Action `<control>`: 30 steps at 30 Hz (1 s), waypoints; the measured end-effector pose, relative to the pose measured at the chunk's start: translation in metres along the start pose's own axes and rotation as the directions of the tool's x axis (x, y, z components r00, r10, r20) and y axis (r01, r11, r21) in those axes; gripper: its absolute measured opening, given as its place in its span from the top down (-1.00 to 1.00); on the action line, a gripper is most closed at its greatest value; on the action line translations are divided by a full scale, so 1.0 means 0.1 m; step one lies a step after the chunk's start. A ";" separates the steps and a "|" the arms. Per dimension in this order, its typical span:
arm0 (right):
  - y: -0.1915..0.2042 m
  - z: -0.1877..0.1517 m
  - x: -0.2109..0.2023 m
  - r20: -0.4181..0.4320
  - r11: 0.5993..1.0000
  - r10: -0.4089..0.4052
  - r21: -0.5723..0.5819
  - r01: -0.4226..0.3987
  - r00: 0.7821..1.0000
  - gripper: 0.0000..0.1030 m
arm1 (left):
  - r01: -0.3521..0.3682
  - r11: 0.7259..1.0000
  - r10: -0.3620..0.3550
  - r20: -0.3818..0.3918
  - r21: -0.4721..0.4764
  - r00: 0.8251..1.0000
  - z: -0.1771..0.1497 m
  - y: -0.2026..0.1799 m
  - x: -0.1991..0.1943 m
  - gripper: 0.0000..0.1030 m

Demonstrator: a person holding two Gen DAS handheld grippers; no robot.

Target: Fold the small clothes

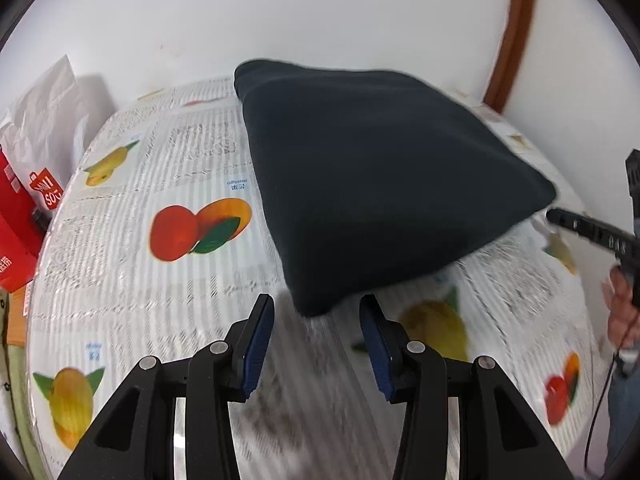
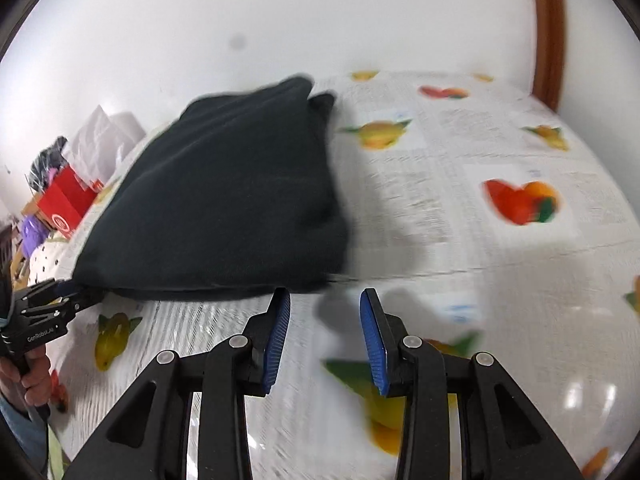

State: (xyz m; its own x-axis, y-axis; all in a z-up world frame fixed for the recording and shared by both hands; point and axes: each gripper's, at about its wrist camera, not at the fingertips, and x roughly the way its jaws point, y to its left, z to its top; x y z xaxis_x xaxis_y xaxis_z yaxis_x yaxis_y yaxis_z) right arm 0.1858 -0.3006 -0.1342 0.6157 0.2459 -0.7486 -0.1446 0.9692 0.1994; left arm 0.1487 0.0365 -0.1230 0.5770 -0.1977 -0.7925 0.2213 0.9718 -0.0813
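A dark navy folded garment (image 1: 380, 184) lies on the table covered with a fruit-print cloth (image 1: 160, 168). My left gripper (image 1: 316, 308) is open and empty, its blue pads just short of the garment's near corner. In the right wrist view the same garment (image 2: 224, 208) lies ahead and left. My right gripper (image 2: 325, 300) is open and empty, at the garment's near right corner, not touching it. The left gripper shows at the left edge of the right wrist view (image 2: 68, 300), at the garment's corner. The right gripper shows at the right edge of the left wrist view (image 1: 560, 216).
A red box (image 1: 16, 232) and white paper bags (image 1: 44, 120) stand at the table's left edge. A white wall (image 1: 320, 12) backs the table, with a brown wooden frame (image 1: 516, 32) at the right. The tablecloth (image 2: 500, 160) stretches right of the garment.
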 end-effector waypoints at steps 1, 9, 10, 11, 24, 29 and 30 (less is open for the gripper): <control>-0.06 0.01 -0.13 0.028 1.000 -0.004 0.012 0.004 1.000 0.30 | 0.013 1.000 -0.012 0.013 -0.004 1.000 -0.01 0.00 -0.06 0.18; 0.02 0.25 -0.15 0.108 1.000 -0.013 0.012 0.012 0.994 0.30 | -0.013 0.997 0.022 0.116 -0.072 0.993 0.17 -0.06 -0.32 0.13; 0.00 0.24 -0.03 0.072 0.999 -0.020 0.026 0.018 0.997 0.30 | -0.018 0.997 0.027 0.113 -0.079 0.993 0.21 -0.04 -0.27 0.13; -0.03 0.22 0.04 0.048 0.999 -0.033 0.041 0.031 0.998 0.31 | -0.031 0.995 0.039 0.090 -0.090 0.995 0.22 -0.03 -0.21 0.13; 0.20 0.03 -0.65 0.059 0.987 -0.151 0.060 0.147 0.987 0.19 | -0.054 0.993 0.066 0.110 -0.108 0.992 0.14 -0.30 -0.66 0.08; 0.46 0.01 -1.00 0.083 0.983 -0.176 0.060 0.172 0.981 -0.16 | -0.077 0.989 0.098 0.167 -0.125 0.981 0.08 -0.43 -1.06 -0.29; 0.49 -0.01 -1.07 0.090 0.983 -0.178 0.058 0.174 0.980 -0.19 | -0.077 0.989 0.099 0.176 -0.128 0.979 0.06 -0.46 -1.14 -0.32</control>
State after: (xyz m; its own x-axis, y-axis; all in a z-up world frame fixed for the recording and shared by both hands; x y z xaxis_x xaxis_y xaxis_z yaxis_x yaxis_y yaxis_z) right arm 0.1121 -0.2792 -0.0447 0.6986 0.0669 -0.7123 0.0096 0.9947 0.1028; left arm 0.0774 0.0136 -0.0251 0.7252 -0.1198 -0.6781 0.0738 0.9926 -0.0965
